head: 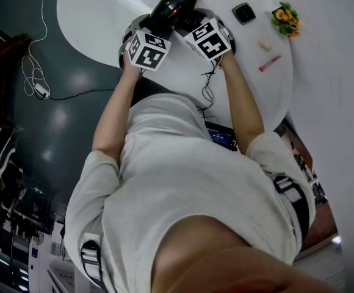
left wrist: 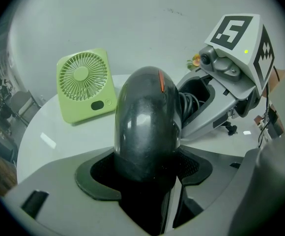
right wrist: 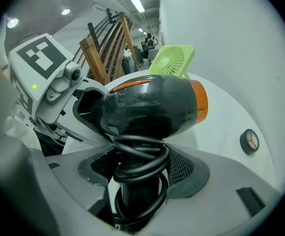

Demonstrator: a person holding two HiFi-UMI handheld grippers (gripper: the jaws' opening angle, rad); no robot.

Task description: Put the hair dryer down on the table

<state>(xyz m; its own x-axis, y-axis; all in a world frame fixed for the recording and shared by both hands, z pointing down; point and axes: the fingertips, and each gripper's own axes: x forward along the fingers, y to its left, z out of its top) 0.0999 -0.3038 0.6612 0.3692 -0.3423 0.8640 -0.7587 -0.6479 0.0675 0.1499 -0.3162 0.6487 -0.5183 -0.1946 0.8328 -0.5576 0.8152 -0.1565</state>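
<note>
- Closest in the right gripper view, the right gripper (right wrist: 137, 178) has its jaws pinching the handle of the hair dryer (right wrist: 152, 104) through the coiled cord (right wrist: 137, 156) wound round it. The handle runs toward 6 o'clock, straight down between the jaws.
- Just past that grip the barrel lies crosswise to the right jaws, with its orange-ringed nozzle toward 3 o'clock and its rear toward 9 o'clock.
- At that rear end the left gripper (left wrist: 145, 168) is clamped on the rounded dark back of the barrel, which fills the gap between its jaws. In its own view the right gripper sits at 2 o'clock, nearly touching.
- From the head view the barrel's long axis runs from 7 o'clock to 1 o'clock, nozzle at the far end — both grippers sit at its near end, side by side, neither clearly nearer.
- Below the dryer is the white table (head: 91, 11). The dryer looks held just above it, but no view shows whether it touches.
- I judge the coming move to be a plain lowering — barrel kept level, the bare patch directly under it taken as the landing spot, then both pairs of jaws let go.
- Farther out, a green fan (left wrist: 86, 85) stands at 11 o'clock of the dryer in the left gripper view, well apart.
- A round compact (right wrist: 249, 141) lies at 4 o'clock in the right gripper view, clear of the nozzle.
</note>
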